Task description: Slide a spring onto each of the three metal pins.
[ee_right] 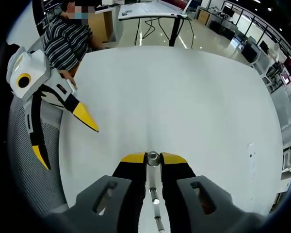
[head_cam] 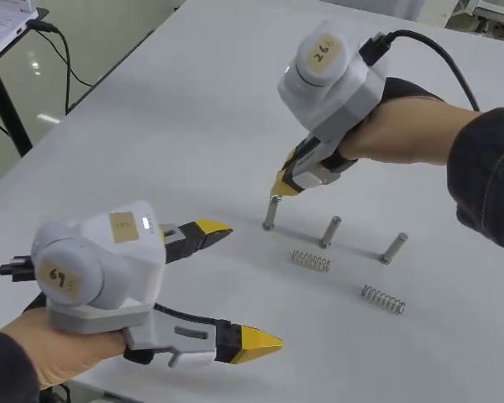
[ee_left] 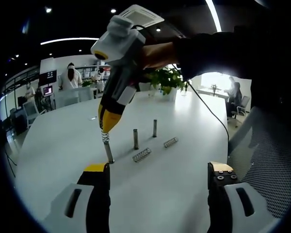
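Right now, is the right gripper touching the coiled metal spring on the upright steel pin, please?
Touching: the right gripper view shows the right gripper clamped on the coiled spring.

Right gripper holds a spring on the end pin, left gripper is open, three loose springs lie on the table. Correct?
No: two loose springs lie on the table, not three, per the head view. The right gripper does hold a spring on the end pin, and the left gripper is open.

Three grey metal pins stand upright in a row: left pin [head_cam: 270,217], middle pin [head_cam: 330,232], right pin [head_cam: 392,248]. The first spring [ee_left: 105,137] sits at the left pin's top. The second spring [head_cam: 311,261] and third spring [head_cam: 383,299] lie flat nearby.
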The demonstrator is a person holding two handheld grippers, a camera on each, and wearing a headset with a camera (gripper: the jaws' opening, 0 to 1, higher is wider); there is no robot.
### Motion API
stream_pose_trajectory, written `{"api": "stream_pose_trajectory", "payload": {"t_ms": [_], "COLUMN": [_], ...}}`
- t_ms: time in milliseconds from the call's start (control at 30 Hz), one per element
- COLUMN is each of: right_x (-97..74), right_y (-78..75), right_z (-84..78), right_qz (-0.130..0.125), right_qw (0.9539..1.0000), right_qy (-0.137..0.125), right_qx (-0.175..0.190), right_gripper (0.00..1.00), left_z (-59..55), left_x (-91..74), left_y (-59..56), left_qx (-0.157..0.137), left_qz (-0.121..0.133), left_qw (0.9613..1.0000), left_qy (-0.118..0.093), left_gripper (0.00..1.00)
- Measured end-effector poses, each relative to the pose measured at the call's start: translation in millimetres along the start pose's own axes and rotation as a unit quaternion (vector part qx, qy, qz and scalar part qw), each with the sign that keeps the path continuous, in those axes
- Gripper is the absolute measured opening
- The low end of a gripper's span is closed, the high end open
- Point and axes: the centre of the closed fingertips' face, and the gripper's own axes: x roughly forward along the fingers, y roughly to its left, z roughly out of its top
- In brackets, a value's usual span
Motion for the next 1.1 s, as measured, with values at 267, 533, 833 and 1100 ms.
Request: {"api": "stream_pose_trajectory", "payload": {"t_ms": [267,533,833,1100], "right_x": [5.0,14.2,27.9,38.3], "right_y": [0.1,2.0,5.0,7.4], "right_z": [-2.8,-5.6,-11.0,-11.9], "right_qz": [0.002,0.004,0.004,0.008], "right_qw": [1.0,0.9999,0.9999,0.9998], "right_qy": [0.007,0.009,0.011,0.009], "right_qx": [0.002,0.008,0.011,0.018], "right_gripper": [0.12,0.12,0.12,0.12], "left_z": [-1.5,-2.3,-2.3,-2.2], "left_x": [0.3,-0.6,-0.7,0.0], "left_y": [0.1,1.1,2.3,2.6], "left_qx": [-0.002,-0.003,-0.003,-0.003], "left_qz": [-0.001,0.0,0.001,0.001], "left_qw": [1.0,1.0,1.0,1.0], "left_qy": [0.002,0.003,0.004,0.006], "left_gripper": [0.8,0.8,0.8,0.79]}}
